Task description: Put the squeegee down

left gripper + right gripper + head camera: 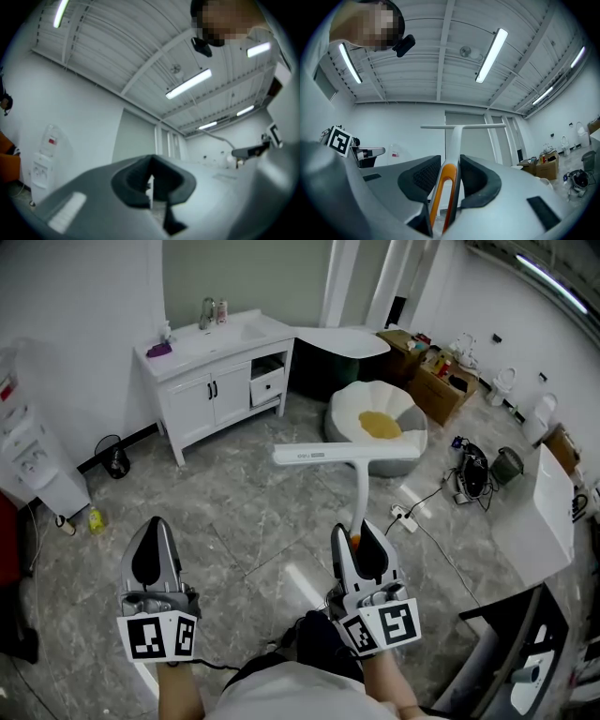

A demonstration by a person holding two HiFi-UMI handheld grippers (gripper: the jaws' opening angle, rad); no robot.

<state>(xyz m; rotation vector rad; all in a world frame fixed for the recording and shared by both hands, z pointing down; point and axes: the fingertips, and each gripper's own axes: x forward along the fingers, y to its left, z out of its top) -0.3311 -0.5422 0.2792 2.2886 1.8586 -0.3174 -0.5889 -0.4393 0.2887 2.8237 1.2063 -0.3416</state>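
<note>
A white squeegee [349, 457] with an orange grip stands upright, its wide blade on top and level. My right gripper [358, 545] is shut on its handle, low on the stem. In the right gripper view the squeegee [454, 136] rises between the two dark pads, orange loop at the bottom, blade across the top. My left gripper [155, 554] is held up at the left of the head view, jaws together with nothing in them. In the left gripper view the left gripper [151, 180] shows its pads closed, only a thin slit between them.
A white vanity with a sink [217, 357] stands at the back left, a white bathtub [380, 427] behind the squeegee. Cardboard boxes [439, 371] and cables [469, 474] lie at the right, a white counter [548, 512] at the far right. Grey marble floor [244, 512] below.
</note>
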